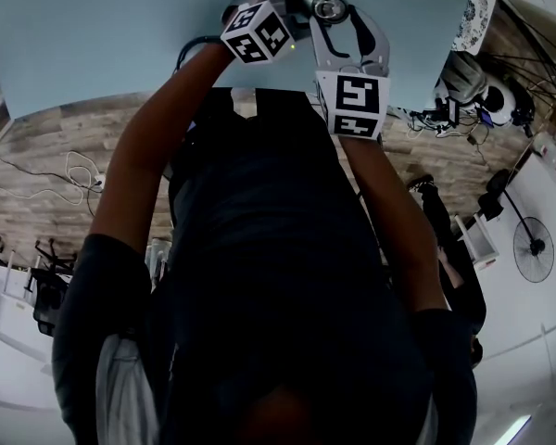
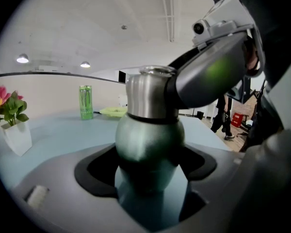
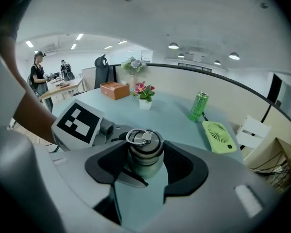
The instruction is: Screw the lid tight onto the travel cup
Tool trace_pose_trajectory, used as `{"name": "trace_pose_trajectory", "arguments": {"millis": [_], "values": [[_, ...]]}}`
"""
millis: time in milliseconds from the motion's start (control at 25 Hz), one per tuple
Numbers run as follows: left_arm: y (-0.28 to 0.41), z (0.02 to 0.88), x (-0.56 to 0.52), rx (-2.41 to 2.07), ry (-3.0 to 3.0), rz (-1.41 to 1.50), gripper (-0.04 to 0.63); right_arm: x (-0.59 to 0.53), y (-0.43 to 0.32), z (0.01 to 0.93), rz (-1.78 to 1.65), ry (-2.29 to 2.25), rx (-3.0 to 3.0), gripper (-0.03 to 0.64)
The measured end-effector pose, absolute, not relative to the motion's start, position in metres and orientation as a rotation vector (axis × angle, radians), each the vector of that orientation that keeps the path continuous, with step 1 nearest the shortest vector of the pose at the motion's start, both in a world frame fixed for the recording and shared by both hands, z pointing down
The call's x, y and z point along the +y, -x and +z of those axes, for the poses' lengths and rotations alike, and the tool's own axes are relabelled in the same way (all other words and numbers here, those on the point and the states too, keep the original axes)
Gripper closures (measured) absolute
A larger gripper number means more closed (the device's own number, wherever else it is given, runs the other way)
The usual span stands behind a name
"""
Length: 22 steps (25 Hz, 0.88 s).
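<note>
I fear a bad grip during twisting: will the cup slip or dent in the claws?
Probably slippery: the cup has a smooth, glossy, rounded body, so it may turn inside the left claw. Likely stiff: the metal neck should not dent. The lid is narrow, giving the right claw little hold.

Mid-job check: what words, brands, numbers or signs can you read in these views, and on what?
No text reads clearly.
On the tall green drink can: a pale logo, too blurred to read.
On the black-and-white square marker cubes: coded patterns, not text.
On the green metal travel cup and its steel ring-topped lid: no print shows.
</note>
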<state>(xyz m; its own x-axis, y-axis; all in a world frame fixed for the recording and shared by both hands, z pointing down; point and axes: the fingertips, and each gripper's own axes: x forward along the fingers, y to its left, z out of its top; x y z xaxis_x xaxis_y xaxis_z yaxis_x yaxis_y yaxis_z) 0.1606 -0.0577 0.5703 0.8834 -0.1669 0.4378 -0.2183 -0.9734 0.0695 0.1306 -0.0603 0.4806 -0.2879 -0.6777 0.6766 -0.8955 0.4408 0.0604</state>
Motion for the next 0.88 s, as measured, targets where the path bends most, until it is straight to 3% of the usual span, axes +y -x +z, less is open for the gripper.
{"name": "trace_pose_trajectory", "arguments": {"millis": [200, 560, 880], "values": [[-0.161, 0.569, -0.058, -0.3, -2.935, 0.666, 0.17, -0.06, -0.129, 0.475, 0.446, -0.995, -2.129, 0.385], [-0.162, 0.571, -0.058, -0.296, -2.936, 0.665, 0.17, -0.044, -0.126, 0.48, -0.285, 0.143, -1.959, 0.383], [-0.157, 0.57, -0.056, -0.3, -2.937, 0.667, 0.17, -0.041, -0.117, 0.488, -0.378, 0.393, -1.894, 0.387]]}}
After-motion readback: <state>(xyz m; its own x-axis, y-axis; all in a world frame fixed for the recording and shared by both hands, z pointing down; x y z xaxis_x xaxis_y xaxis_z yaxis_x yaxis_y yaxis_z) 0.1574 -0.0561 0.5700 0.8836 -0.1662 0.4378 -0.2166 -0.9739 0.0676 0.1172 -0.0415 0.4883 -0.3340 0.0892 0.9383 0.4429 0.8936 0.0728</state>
